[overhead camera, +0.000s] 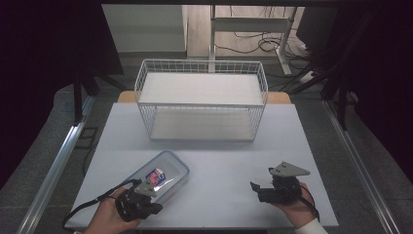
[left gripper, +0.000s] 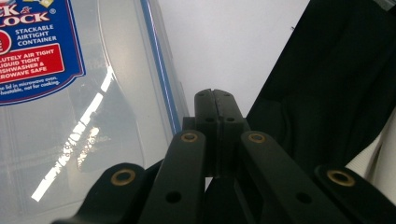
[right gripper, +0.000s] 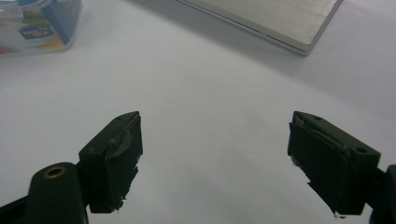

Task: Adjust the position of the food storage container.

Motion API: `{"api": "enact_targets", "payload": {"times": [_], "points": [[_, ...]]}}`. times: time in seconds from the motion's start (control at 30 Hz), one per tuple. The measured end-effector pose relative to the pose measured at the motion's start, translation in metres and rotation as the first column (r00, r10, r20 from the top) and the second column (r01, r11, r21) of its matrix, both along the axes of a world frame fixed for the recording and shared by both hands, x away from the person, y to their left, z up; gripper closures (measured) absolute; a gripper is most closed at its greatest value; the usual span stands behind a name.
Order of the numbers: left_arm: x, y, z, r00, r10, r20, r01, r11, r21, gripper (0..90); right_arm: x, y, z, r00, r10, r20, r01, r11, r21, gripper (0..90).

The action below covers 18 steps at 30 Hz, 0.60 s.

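Note:
A clear plastic container [overhead camera: 163,173] with a blue-rimmed lid and a blue and red label lies flat on the white table [overhead camera: 219,156], near its front left. My left gripper [overhead camera: 151,190] is at the container's near end. In the left gripper view the jaws are pressed together, the left gripper [left gripper: 215,100] is shut with nothing seen between the pads, and its tips sit by the right rim of the container lid [left gripper: 102,93]. My right gripper [overhead camera: 260,178] rests at the front right, apart from the container. Its jaws stand wide, so the right gripper [right gripper: 215,140] is open over bare table.
A white wire basket shelf [overhead camera: 202,100] with two tiers stands at the back middle of the table. Its lower board [right gripper: 280,23] shows ahead of the right gripper, and the container [right gripper: 37,28] to its far left. Dark cloth [left gripper: 336,93] lies right of the left jaws.

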<state>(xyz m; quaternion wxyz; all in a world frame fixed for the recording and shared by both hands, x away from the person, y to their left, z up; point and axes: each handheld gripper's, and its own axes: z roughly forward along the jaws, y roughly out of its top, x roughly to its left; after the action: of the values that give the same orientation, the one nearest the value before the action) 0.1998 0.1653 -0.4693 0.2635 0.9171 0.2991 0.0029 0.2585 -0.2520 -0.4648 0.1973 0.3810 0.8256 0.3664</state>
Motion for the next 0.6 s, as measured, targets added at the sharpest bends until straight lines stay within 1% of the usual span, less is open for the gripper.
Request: {"api": "enact_targets", "payload": {"times": [0.1,0.13,0.17,0.2,0.23,0.27,0.3,0.37,0.4,0.43,0.5,0.53,0.57,0.6], "points": [[0.002,0.003,0.0,0.9999,0.006,0.015,-0.006,0.9998,0.02,90.0,0.0,0.0,0.0,1.0,0.001,0.0,-0.001,1.0,0.001,18.2],[0.002,0.003,0.0,0.9999,0.006,0.015,-0.006,0.9998,0.02,90.0,0.0,0.0,0.0,1.0,0.001,0.001,-0.001,1.0,-0.001,18.2],[0.003,0.005,0.0,0.9994,0.018,0.029,-0.019,0.9992,0.036,90.0,0.0,0.0,0.0,1.0,0.0,0.0,0.0,1.0,-0.001,18.2],[0.004,0.006,0.0,0.9991,0.023,0.035,-0.025,0.9988,0.042,90.0,0.0,0.0,0.0,1.0,-0.002,0.002,0.002,1.0,-0.001,18.2],[0.004,0.006,0.0,0.9991,0.023,0.035,-0.025,0.9988,0.042,90.0,0.0,0.0,0.0,1.0,-0.002,0.002,0.002,1.0,-0.001,18.2],[0.007,0.01,0.0,0.9986,0.036,0.039,-0.038,0.9986,0.037,90.0,0.0,-0.001,0.001,0.9999,-0.006,0.016,0.006,1.0,0.0,18.2],[0.007,0.01,0.0,0.9986,0.036,0.039,-0.038,0.9986,0.037,90.0,0.0,-0.001,0.001,0.9998,-0.008,0.017,0.008,1.0,0.003,18.2],[0.012,0.018,0.0,0.9968,0.062,0.05,-0.065,0.9967,0.049,90.0,0.0,-0.002,0.001,0.9998,-0.012,0.017,0.012,1.0,0.004,18.2],[0.012,0.018,0.0,0.9968,0.062,0.05,-0.065,0.9967,0.049,90.0,0.0,-0.002,0.001,0.9998,-0.012,0.017,0.012,1.0,0.004,18.2],[0.016,0.025,-0.001,0.9946,0.089,0.053,-0.092,0.9945,0.05,90.0,0.0,-0.002,0.001,0.9999,-0.011,0.013,0.011,1.0,0.001,18.2],[0.021,0.031,-0.002,0.9924,0.111,0.053,-0.114,0.9922,0.052,90.0,0.0,-0.001,0.0,0.9999,-0.01,0.009,0.01,1.0,-0.003,18.2],[0.021,0.031,-0.002,0.9924,0.111,0.053,-0.114,0.9922,0.052,90.0,0.0,-0.001,0.0,0.9999,-0.01,0.009,0.01,1.0,-0.003,18.2],[0.025,0.037,-0.003,0.9885,0.136,0.066,-0.141,0.9872,0.074,90.0,0.0,-0.001,0.0,0.9999,-0.01,0.01,0.01,1.0,-0.002,18.2],[0.025,0.037,-0.003,0.9885,0.136,0.066,-0.141,0.9872,0.074,90.0,0.0,-0.001,0.0,0.9999,-0.01,0.01,0.01,1.0,-0.002,18.2]]}}
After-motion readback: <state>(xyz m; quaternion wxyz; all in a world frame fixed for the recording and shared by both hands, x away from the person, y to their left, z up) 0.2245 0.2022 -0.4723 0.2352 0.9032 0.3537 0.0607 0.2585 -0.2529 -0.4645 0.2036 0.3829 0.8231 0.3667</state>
